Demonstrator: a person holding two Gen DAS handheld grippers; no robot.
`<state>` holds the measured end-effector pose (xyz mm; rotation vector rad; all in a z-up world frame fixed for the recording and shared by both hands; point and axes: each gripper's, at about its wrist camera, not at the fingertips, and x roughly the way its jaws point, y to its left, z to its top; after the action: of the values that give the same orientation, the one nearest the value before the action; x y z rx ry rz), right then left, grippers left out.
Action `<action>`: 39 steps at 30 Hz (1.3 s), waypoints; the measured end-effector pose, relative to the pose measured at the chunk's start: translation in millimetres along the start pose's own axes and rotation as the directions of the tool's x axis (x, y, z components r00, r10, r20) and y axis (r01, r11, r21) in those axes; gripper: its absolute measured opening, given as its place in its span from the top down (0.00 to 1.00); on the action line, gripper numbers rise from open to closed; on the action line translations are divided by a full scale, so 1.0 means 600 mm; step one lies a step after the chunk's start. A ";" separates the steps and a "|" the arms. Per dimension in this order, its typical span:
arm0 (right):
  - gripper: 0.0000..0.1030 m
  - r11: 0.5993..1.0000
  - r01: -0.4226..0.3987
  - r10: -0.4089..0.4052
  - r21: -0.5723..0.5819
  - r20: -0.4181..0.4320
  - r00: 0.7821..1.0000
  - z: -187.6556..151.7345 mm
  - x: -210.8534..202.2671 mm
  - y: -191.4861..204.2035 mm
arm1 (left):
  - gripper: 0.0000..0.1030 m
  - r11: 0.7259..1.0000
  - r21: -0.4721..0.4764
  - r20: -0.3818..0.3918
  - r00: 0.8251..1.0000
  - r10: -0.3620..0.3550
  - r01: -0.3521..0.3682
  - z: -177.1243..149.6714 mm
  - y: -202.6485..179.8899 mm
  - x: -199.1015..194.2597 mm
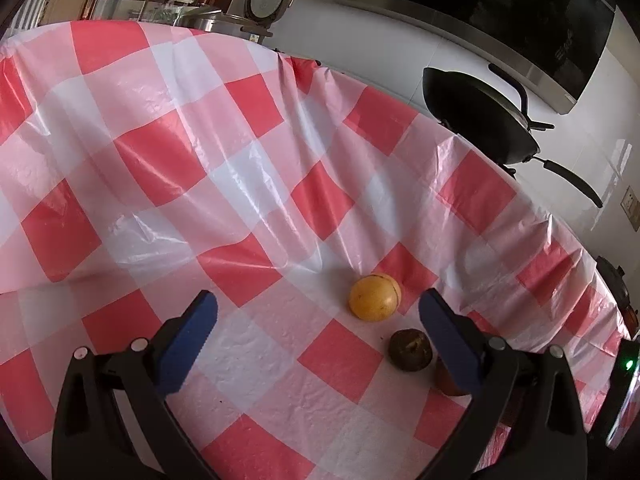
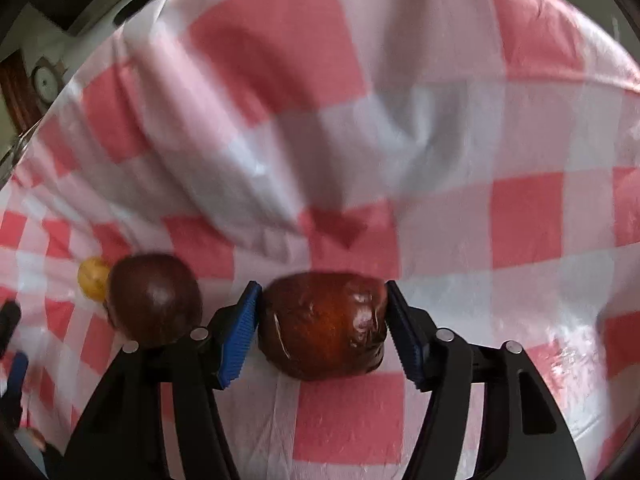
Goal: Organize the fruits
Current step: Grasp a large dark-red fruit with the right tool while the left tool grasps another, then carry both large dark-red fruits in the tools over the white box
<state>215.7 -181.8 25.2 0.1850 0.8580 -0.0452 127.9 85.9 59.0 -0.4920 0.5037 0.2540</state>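
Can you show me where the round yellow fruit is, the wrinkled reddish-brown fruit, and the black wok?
Round yellow fruit (image 1: 374,298): left wrist view, middle of its skin.
Wrinkled reddish-brown fruit (image 2: 324,326): right wrist view, centre of its front face.
Black wok (image 1: 476,116): left wrist view, its dark outer wall.

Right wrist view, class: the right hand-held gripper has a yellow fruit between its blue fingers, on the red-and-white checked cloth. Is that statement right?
Not quite. The fruit between the right hand-held gripper fingers is a dark reddish-brown fruit, not yellow. The yellow fruit lies off to the left. The right wrist view shows it; the checked cloth is as stated.
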 end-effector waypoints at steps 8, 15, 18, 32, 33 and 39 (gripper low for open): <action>0.24 0.999 0.000 0.002 -0.051 0.025 1.000 -0.006 0.003 0.009 | 0.02 0.996 0.063 -0.067 0.996 -0.054 0.058 -0.006 -0.022 0.017; 0.42 0.999 -0.035 0.034 0.008 0.033 0.999 -0.008 -0.010 -0.017 | 0.02 0.890 0.389 -0.194 0.965 -0.175 0.240 -0.048 -0.134 0.044; 0.42 0.989 -0.074 0.068 0.129 0.052 0.996 -0.020 -0.027 -0.063 | 0.02 0.798 0.543 -0.181 0.964 -0.194 0.263 -0.060 -0.183 0.053; 0.41 0.971 -0.109 0.097 0.211 0.067 0.993 -0.037 -0.040 -0.076 | 0.02 0.281 0.744 -0.537 0.793 -0.290 0.606 -0.056 -0.241 0.139; 0.41 0.972 -0.108 0.096 0.211 0.066 0.993 -0.040 -0.046 -0.096 | 0.02 0.245 0.750 -0.554 0.786 -0.273 0.614 -0.069 -0.248 0.142; 0.41 0.973 -0.101 0.091 0.207 0.059 0.994 -0.059 -0.048 -0.116 | 0.31 0.182 0.808 -0.523 0.824 -0.218 0.561 -0.106 -0.260 0.158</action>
<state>162.2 -244.5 14.3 0.4215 0.7937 -0.0494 237.5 -69.0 21.6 0.5953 0.7032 -0.6889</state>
